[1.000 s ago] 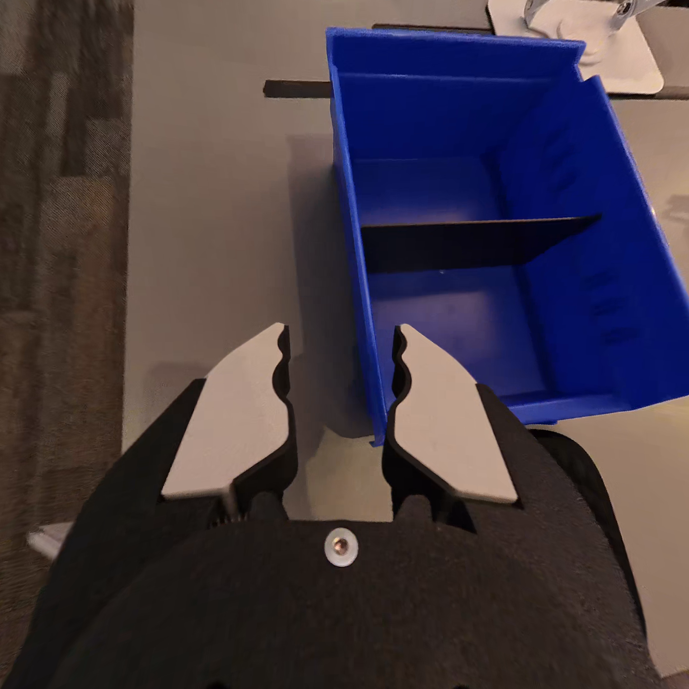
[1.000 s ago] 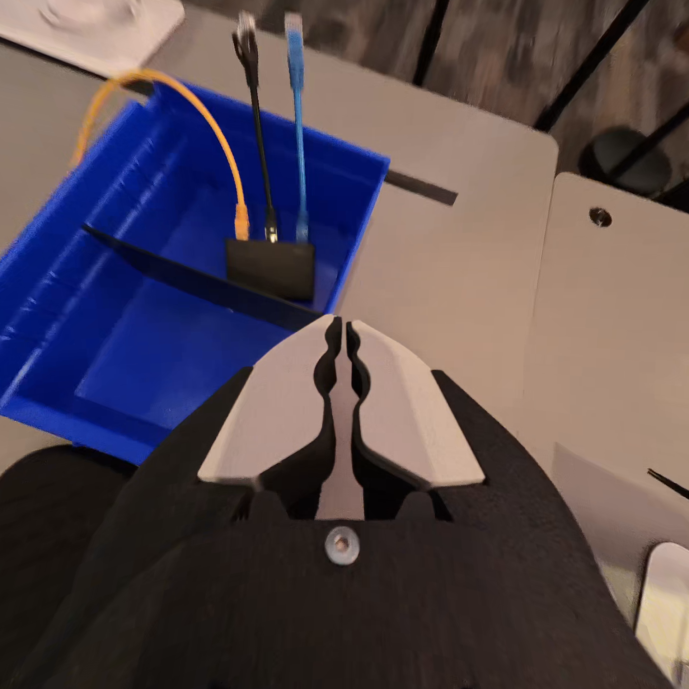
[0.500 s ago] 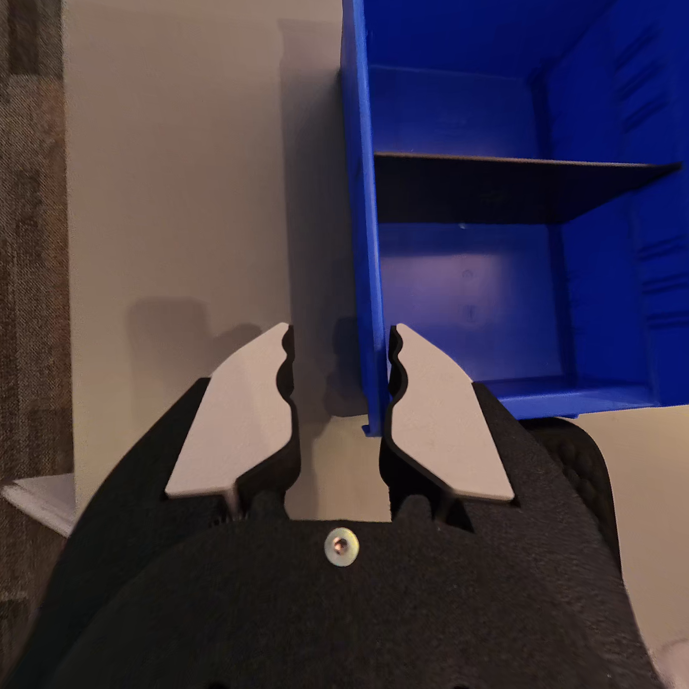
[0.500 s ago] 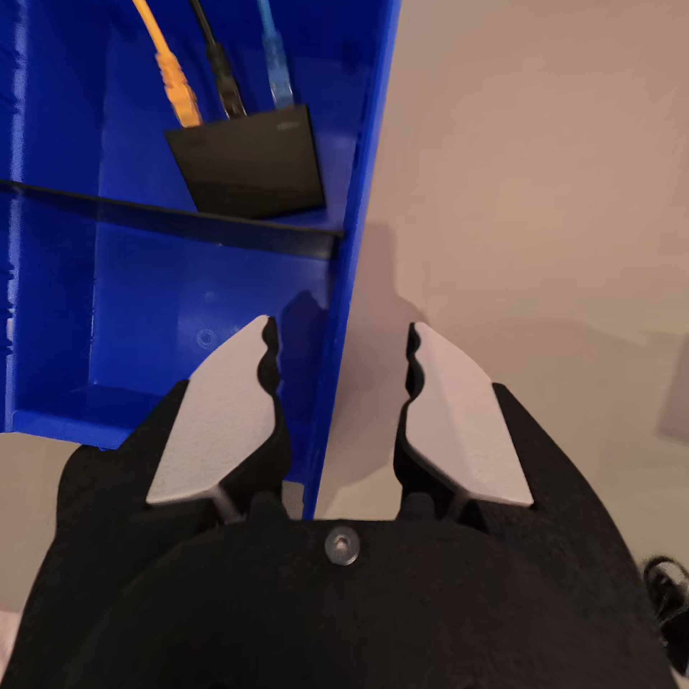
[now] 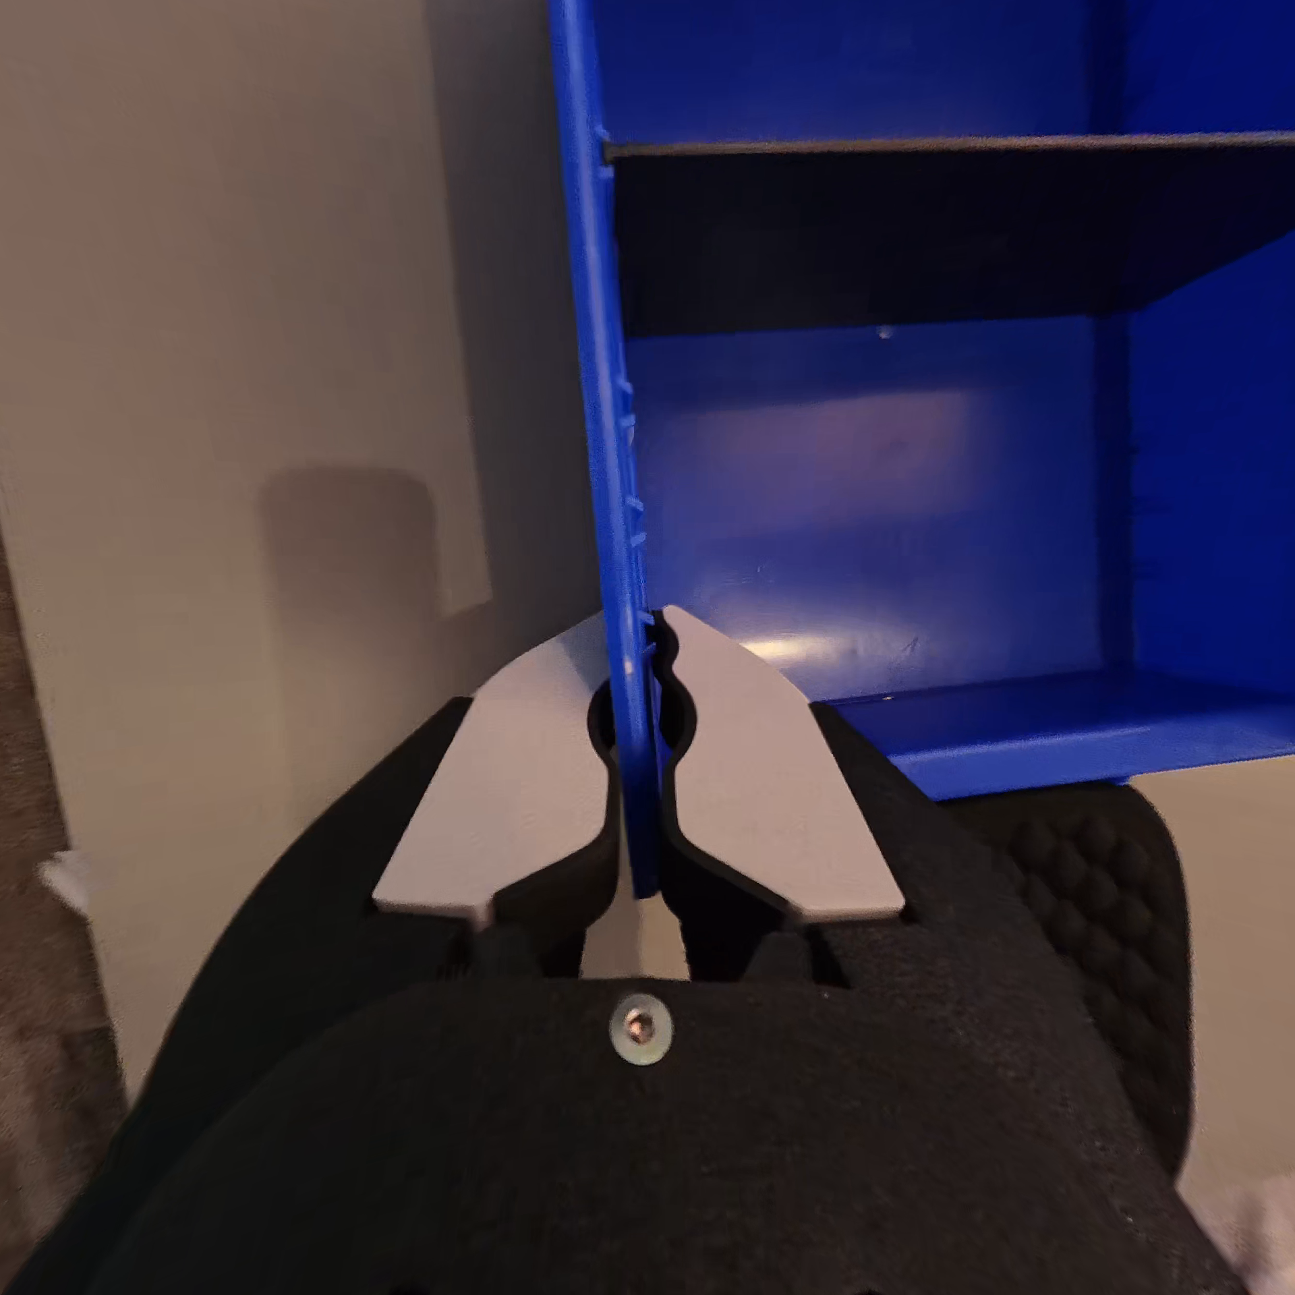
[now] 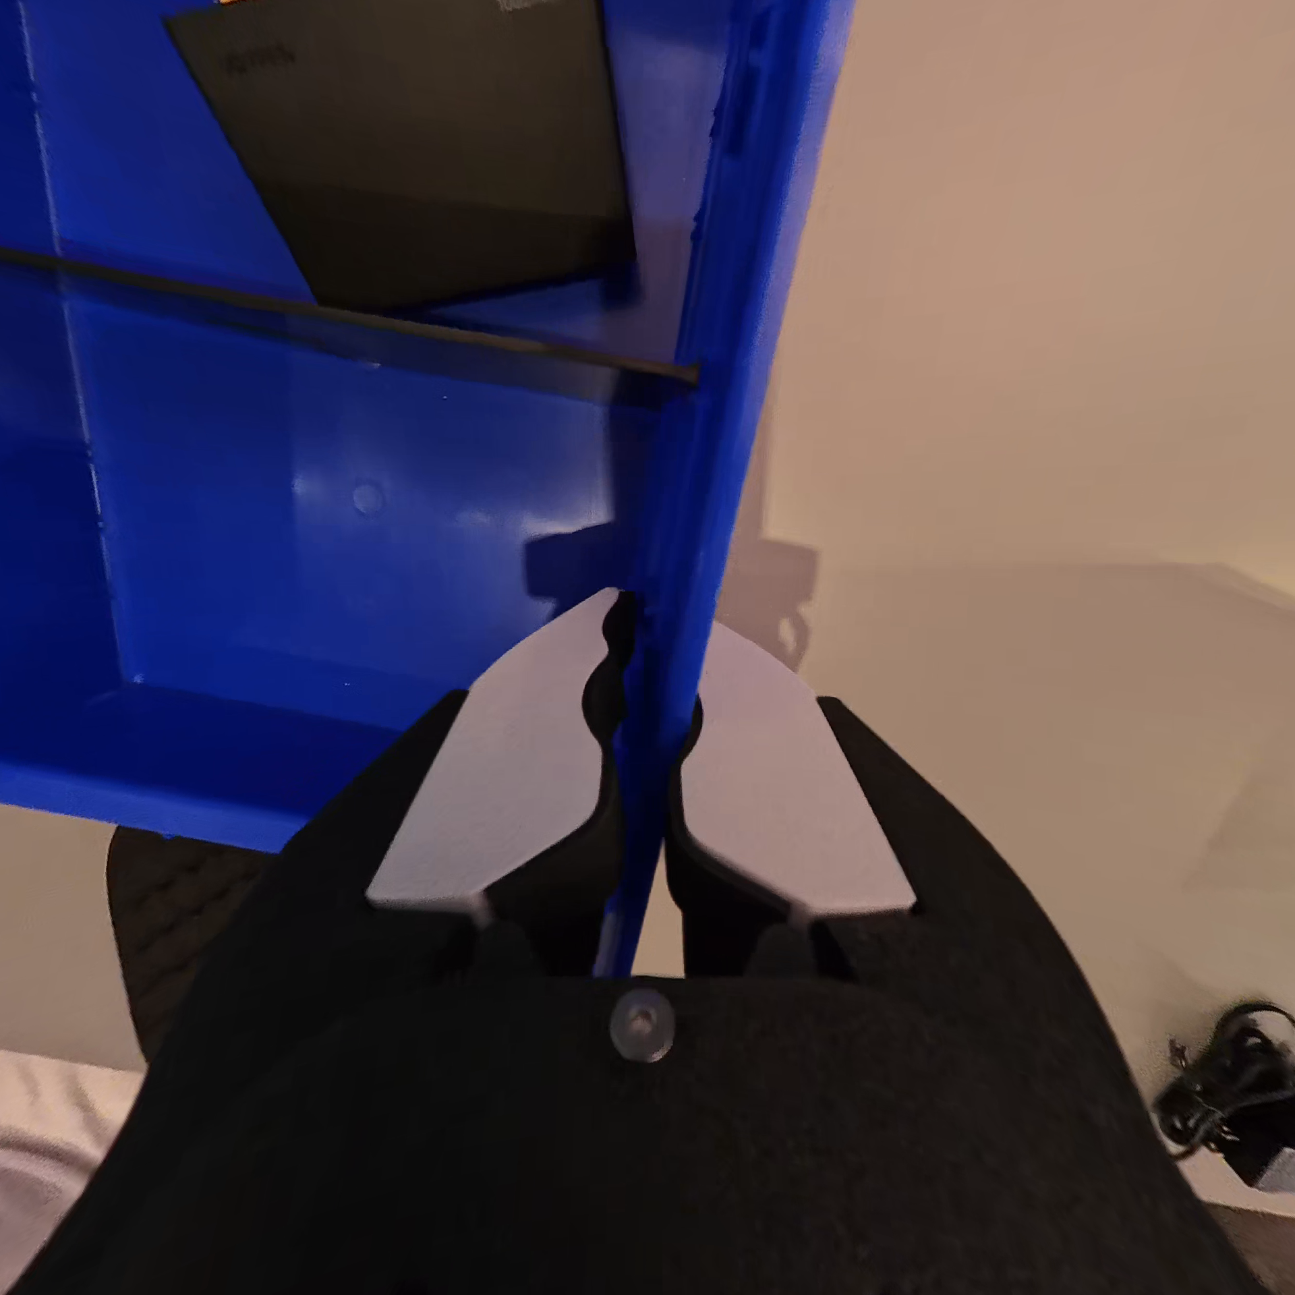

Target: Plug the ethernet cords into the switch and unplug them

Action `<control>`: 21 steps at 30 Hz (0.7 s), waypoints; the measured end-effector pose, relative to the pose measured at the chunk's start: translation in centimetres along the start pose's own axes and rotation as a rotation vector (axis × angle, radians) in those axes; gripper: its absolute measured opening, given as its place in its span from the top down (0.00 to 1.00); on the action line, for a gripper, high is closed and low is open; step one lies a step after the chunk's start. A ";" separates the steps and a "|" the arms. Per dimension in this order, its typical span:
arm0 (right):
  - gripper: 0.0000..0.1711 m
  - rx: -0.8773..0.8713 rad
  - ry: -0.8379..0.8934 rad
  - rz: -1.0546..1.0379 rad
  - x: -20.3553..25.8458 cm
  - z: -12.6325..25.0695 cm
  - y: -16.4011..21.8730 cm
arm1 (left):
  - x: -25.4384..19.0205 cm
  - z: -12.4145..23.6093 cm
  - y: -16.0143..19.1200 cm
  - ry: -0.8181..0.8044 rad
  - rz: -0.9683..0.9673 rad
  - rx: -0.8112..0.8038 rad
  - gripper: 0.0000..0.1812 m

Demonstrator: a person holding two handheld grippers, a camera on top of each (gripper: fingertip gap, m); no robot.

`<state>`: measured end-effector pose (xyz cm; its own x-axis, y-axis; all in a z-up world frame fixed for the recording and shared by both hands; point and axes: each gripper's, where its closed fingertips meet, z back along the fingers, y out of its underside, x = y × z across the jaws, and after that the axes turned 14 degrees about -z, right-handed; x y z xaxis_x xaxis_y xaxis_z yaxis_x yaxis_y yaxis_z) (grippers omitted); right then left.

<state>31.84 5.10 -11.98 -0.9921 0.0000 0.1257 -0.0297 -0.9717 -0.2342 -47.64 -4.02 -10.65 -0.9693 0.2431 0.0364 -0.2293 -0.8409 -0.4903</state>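
A blue bin (image 5: 911, 525) with a black divider (image 5: 911, 231) sits on a pale table (image 5: 245, 350). My left gripper (image 5: 634, 673) is shut on the bin's left wall (image 5: 595, 420), one finger outside and one inside. My right gripper (image 6: 662, 673) is shut on the bin's right wall (image 6: 729, 420) in the same way. In the right wrist view the black switch (image 6: 427, 140) lies in the far compartment behind the divider (image 6: 350, 326). The cords are out of frame now. The near compartment (image 6: 315, 560) holds nothing.
A black power adapter with a coiled cord (image 6: 1233, 1114) lies on the table at the right. White cloth (image 6: 42, 1121) shows at the lower left of the right wrist view. Carpet (image 5: 28, 981) lies past the table's left edge. Across from one pair of fingers to the other is roughly 80 centimeters.
Both grippers moved forward over the bin's side walls and shut on them. The right gripper went from shut to wide open, then shut on the wall. The cords have left the frame.
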 end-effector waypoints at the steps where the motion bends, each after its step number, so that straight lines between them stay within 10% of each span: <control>1: 0.96 -0.002 -0.006 0.004 0.0 0.0 0.0 | 0.0 0.0 0.0 -0.020 -0.026 0.011 0.97; 21: 0.96 0.008 0.005 0.043 5.3 -0.3 1.4 | -10.4 -1.3 -2.7 -0.070 -0.216 -0.021 0.95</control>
<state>26.50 3.86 -11.95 -0.9929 -0.0406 0.1114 0.0139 -0.9728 -0.2313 -36.79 -3.65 -10.81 -0.9020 0.3815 0.2021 -0.4307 -0.7624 -0.4830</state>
